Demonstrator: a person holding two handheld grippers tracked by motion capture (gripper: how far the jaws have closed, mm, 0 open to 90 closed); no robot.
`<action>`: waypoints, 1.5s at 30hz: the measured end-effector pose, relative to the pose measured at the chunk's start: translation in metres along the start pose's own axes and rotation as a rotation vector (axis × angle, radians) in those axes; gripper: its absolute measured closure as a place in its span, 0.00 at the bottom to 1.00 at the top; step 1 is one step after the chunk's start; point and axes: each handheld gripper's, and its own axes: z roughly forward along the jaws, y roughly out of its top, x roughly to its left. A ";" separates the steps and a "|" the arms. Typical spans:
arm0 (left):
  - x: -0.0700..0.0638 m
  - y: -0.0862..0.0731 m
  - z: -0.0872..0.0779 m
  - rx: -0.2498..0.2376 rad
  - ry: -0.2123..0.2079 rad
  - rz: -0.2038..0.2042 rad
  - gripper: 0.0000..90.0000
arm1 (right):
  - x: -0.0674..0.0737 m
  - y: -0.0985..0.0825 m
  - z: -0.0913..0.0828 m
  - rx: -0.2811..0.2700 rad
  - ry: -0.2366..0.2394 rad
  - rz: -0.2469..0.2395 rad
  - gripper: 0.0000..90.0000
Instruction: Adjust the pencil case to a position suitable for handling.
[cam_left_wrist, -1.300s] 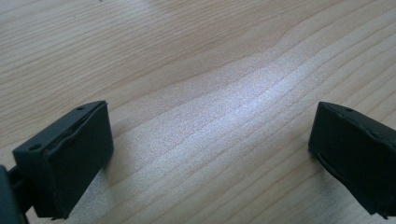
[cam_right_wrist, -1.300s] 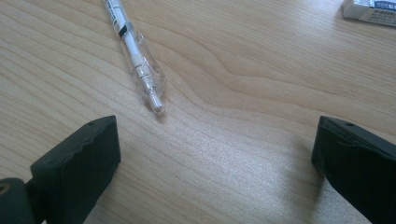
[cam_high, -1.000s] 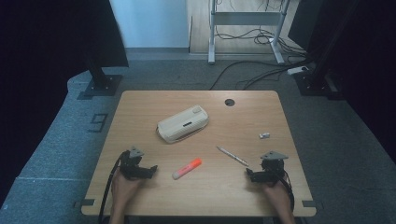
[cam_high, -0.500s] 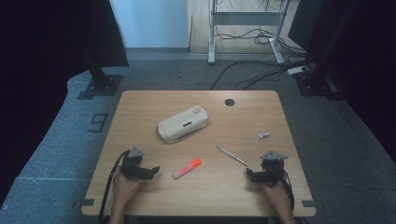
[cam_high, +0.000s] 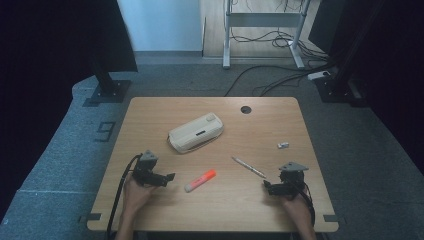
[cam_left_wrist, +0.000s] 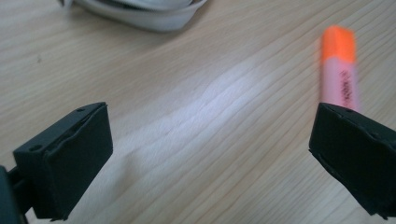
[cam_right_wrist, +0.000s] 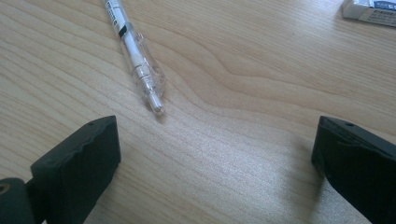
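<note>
Highlighter (cam_high: 200, 180): orange cap, pale pink barrel, lying flat on the tabletop (cam_high: 150, 210) near its front edge, just right of the left gripper (cam_high: 167, 177) and well apart from the right gripper (cam_high: 267, 186). In the left gripper view the highlighter (cam_left_wrist: 340, 77) lies ahead and beside the right-hand jaw, cap pointing away. Handling, by judgement: light, stiff plastic, smooth and likely to roll or skid if nudged; best taken across the barrel at mid-length, jaws square to its long axis. Left gripper: jaws wide apart, nothing between them, resting low over the wood. Right gripper: jaws likewise spread wide and holding nothing. Pen (cam_high: 248, 167): clear barrel, slim, lying at a slant left of the right gripper; its tip (cam_right_wrist: 158, 109) points toward the gap between the jaws. Case (cam_high: 196, 132): cream, soft-looking, zipped, mid-tabletop, behind the highlighter. Eraser (cam_high: 283, 145): small, white, toward the right edge.
</note>
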 end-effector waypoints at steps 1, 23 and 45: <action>-0.001 0.004 0.000 0.003 -0.001 0.007 0.00 | 0.000 0.000 0.000 -0.001 -0.001 0.000 0.01; -0.006 0.077 0.015 0.004 -0.084 0.067 0.09 | 0.000 0.000 0.000 -0.001 -0.001 0.000 0.01; 0.005 0.136 0.049 0.098 -0.089 0.153 0.16 | 0.000 0.000 0.000 -0.001 -0.001 0.000 0.01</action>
